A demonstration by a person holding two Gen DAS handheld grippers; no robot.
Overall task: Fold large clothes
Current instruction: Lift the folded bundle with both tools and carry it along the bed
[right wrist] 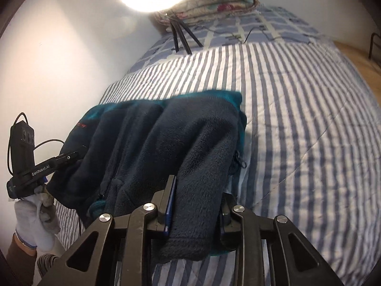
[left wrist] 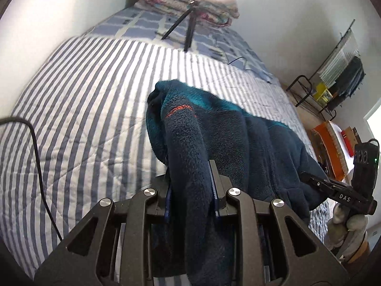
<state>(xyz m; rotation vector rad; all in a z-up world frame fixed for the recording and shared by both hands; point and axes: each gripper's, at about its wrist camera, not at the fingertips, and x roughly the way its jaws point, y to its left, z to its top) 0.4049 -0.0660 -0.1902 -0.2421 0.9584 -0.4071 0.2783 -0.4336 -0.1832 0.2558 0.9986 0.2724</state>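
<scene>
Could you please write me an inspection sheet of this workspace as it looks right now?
Surface: bed with striped quilt, lightly wrinkled.
Job's things: dark blue fleece garment with teal trim, held up along one edge, far part resting on the quilt.
Clutter: ring light tripod standing on the bed; folded floral blanket at the far end.
Grippers: left gripper and right gripper each shut on fleece.
Cables: black cable by the left gripper; thin cable near the tripod.
Surroundings: white walls; metal rack beside the bed.
</scene>
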